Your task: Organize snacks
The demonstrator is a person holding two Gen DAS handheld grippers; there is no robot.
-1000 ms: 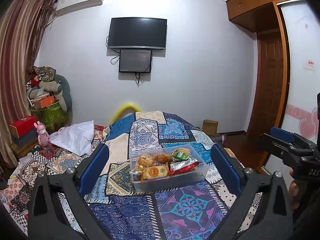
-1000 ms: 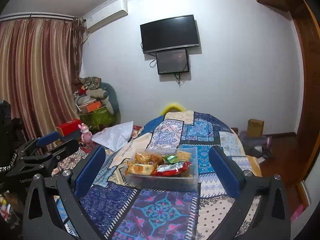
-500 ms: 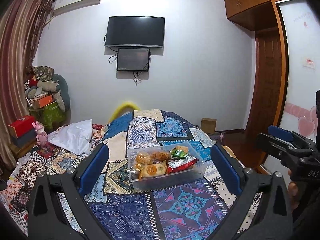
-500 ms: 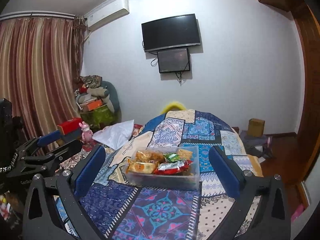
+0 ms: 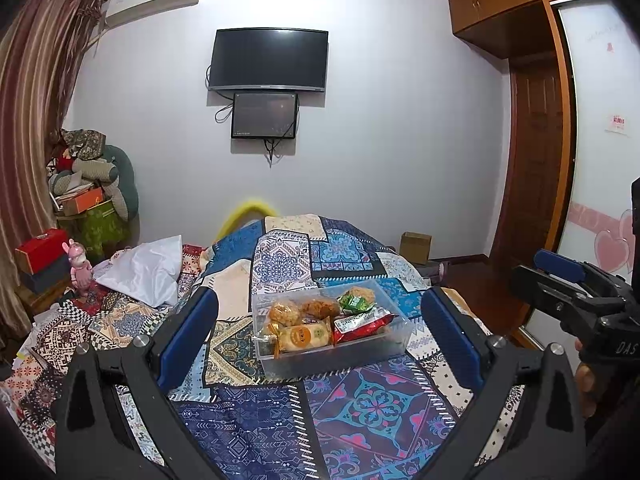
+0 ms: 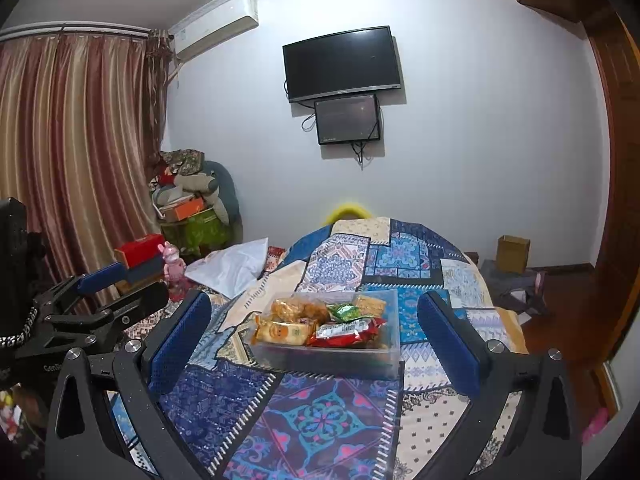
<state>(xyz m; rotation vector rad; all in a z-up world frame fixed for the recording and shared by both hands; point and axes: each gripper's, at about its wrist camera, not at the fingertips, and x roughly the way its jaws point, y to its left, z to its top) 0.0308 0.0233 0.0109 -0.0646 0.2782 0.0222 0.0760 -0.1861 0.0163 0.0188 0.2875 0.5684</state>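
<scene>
**Left wrist view: both grippers wide apart above a filled snack box**

Left wrist view shows a bed covered by a blue, cream and purple patchwork quilt (image 5: 280,268) filling the lower half of the frame. On it, near the middle, sits a clear rectangular plastic box (image 5: 332,360) with the snacks packed inside. The left gripper (image 5: 320,332) hangs over the quilt on the near side of the box, its blue-padded fingers (image 5: 188,336) spread wide with nothing between them, apart from the box. At the right edge of this view the right gripper (image 5: 560,280) appears side-on, clear of the bed.

In the right wrist view the right gripper (image 6: 316,332) is likewise spread wide and empty, framing the same box from the near side without touching it.

Inside the box, a yellow wrapped pastry pack (image 5: 304,336) lies at the front left, a red snack packet (image 5: 360,322) at the front right, golden fried puffs (image 5: 304,310) behind them, and a small green wrapped sweet (image 5: 354,302) toward the back right.

A crumpled white cloth (image 5: 148,268) lies on the bed to the left, well apart from the box.
</scene>
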